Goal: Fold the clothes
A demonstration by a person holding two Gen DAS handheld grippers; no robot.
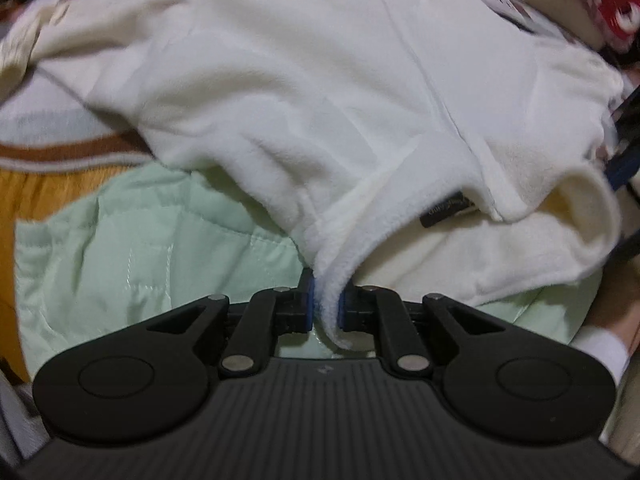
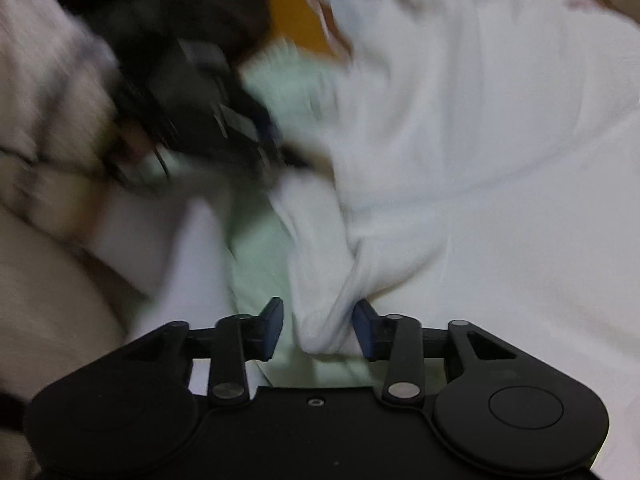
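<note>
A white fleece garment (image 1: 300,100) lies spread over a pale green quilt (image 1: 140,248). A dark label (image 1: 444,210) shows inside its neck opening. My left gripper (image 1: 326,304) is shut on a folded edge of the fleece, which runs down between the blue pads. In the right wrist view the same white garment (image 2: 460,160) fills the right side. My right gripper (image 2: 318,330) stands open with a bunched fold of it between the jaws; the left pad is clear of the cloth. The left gripper (image 2: 208,112) appears there as a blurred black shape at upper left.
Orange bedding (image 1: 40,208) and a striped blanket (image 1: 60,120) lie left of the quilt. A red and white item (image 1: 616,8) sits at the far right corner. A white cuff (image 1: 600,344) shows at the lower right. Beige patterned fabric (image 2: 48,128) lies at the left.
</note>
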